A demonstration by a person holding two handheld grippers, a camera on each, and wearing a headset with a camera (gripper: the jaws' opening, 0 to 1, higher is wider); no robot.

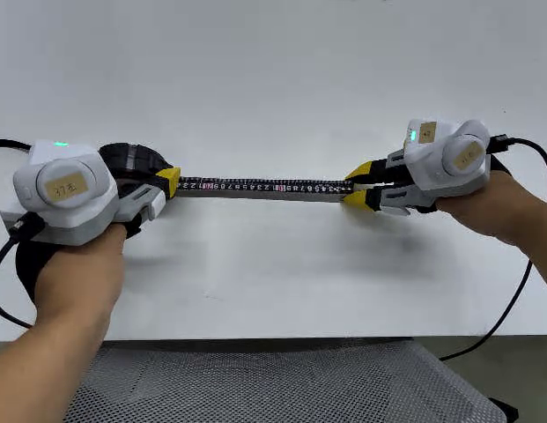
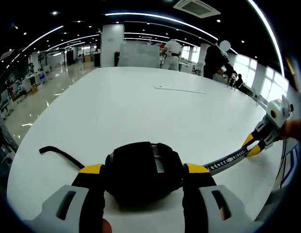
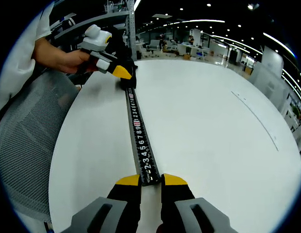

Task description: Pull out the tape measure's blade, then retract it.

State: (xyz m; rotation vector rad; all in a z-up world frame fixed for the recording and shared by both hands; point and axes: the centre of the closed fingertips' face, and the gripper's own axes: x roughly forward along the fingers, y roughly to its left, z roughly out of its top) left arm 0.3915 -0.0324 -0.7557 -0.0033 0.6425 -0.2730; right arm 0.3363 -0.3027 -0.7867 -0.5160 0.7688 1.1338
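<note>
Grey mesh of a chair (image 1: 282, 383) runs along the bottom edge of the head view, and just above it the person's left hand (image 1: 79, 273) comes up over the near edge of the white counter (image 1: 273, 88). That hand holds the left gripper (image 1: 158, 183), whose yellow-tipped jaws are clamped against the two sides of the tape measure's black case (image 1: 128, 159). In the left gripper view the case (image 2: 140, 160) sits squarely between the two yellow tips, touching both, low over the counter.

From the case the blade (image 1: 264, 187) runs out straight toward the right, just above the counter surface, its dark face printed with pale numbers. Its far end lies between the jaws of the right gripper (image 1: 357, 184), held in the right hand (image 1: 489, 207). In the right gripper view the jaws stand nearly together with only the width of the blade (image 3: 139, 136) between the yellow tips, pinching its end, and the blade leads away from them to the left gripper (image 3: 122, 73) on the far side.

The two grippers are well apart, one at each end of the drawn-out blade. A black cable (image 1: 520, 291) trails from the right gripper off the near edge of the counter.
</note>
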